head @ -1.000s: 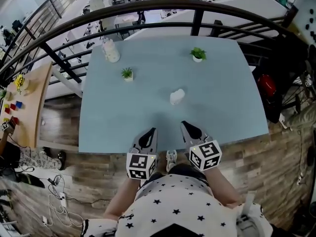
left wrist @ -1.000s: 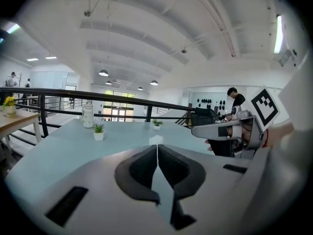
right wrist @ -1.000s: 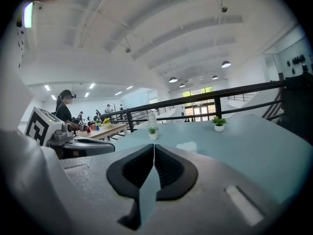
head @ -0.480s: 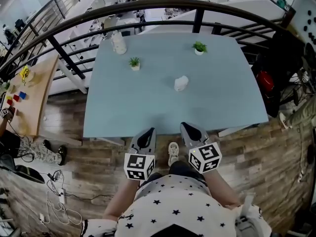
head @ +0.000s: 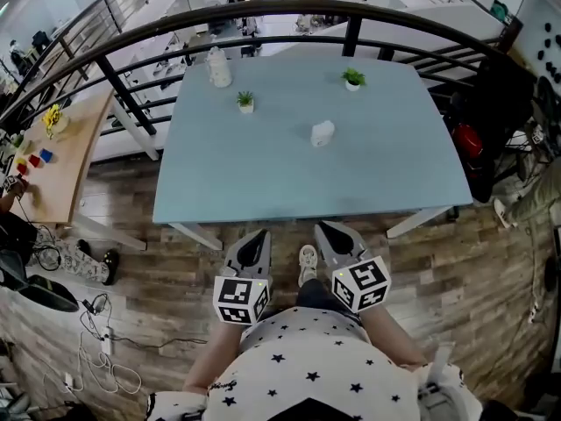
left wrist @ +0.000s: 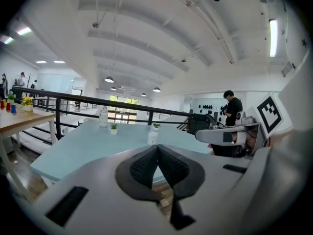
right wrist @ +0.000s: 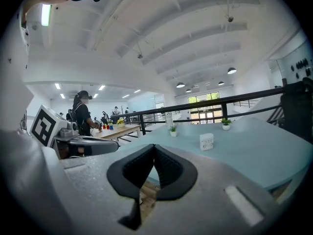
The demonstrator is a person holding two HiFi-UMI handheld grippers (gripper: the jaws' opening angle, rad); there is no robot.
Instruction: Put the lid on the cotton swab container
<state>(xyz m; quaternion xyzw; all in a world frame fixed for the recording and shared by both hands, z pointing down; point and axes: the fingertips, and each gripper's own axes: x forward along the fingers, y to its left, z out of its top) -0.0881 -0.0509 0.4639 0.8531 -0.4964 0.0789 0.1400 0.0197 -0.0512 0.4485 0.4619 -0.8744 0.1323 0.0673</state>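
**Table.** A light blue table [head: 263, 174] fills the upper centre of the head view. It stands on a wood-plank floor [head: 491, 261].

**Railing.** A dark metal railing [head: 263, 9] arcs across the top of the frame, behind the table's far edge.

**Side table.** A wooden side table [head: 66, 160] occupies the left edge. It carries small coloured blocks [head: 35, 159].

**Grippers.** The left gripper [head: 254, 244] and the right gripper [head: 331, 237] sit side by side at lower centre. Both are over the floor, short of the table's near edge and well apart from everything on it. In each gripper view the black pads are pressed together with nothing between them. Both grippers are empty.

**Bottle.** A white bottle [head: 218, 67] stands near the table's far left corner.

**Task item.** The cotton swab container [head: 323, 132] is taken to be the small white labelled container. It stands upright and alone near the table's centre, slightly right.

**Plants.** One potted plant [head: 246, 101] sits just right of the bottle. A second potted plant [head: 353, 78] sits at the far right.

**Task status.**
- No separate lid is visible on the table or in either gripper.
- The container is too small to confirm whether its lid is seated.
- Judgement: no capping contact is under way. Either the lid is already on, or the approach is still to be made.
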